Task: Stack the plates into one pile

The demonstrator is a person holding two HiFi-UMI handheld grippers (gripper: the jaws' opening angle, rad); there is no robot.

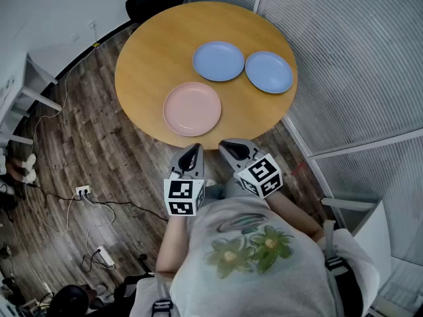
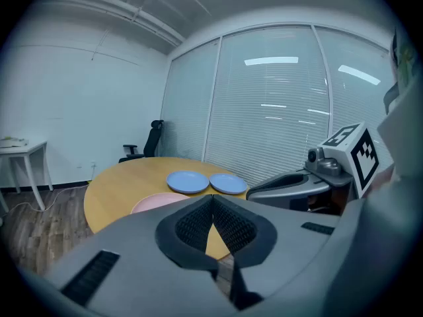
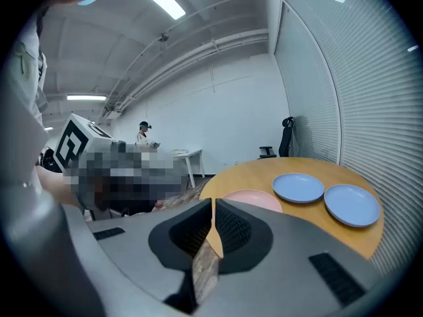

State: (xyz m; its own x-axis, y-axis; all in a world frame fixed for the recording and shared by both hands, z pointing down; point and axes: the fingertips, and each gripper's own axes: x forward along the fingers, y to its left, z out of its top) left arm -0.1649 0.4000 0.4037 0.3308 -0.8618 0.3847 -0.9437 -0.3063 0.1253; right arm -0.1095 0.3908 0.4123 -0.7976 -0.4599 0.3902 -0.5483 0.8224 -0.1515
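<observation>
The left gripper (image 1: 193,152) and the right gripper (image 1: 229,148) hang side by side, both jaws clenched on nothing, with the pink plate (image 1: 192,108) lying just ahead of them on the round worktop (image 1: 149,51) and two blue plates (image 1: 218,61) (image 1: 269,71) side by side beyond it.

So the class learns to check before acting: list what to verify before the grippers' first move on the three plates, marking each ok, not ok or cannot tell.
1. All three plates lie flat on the table: ok.
2. Pink plate, left blue plate and right blue plate not overlapping: ok.
3. Left gripper empty: ok.
4. Right gripper empty: ok.
5. Jaws open to take a rim: not ok, both shut.
6. Grippers over the table: not ok, both short of its edge.
</observation>
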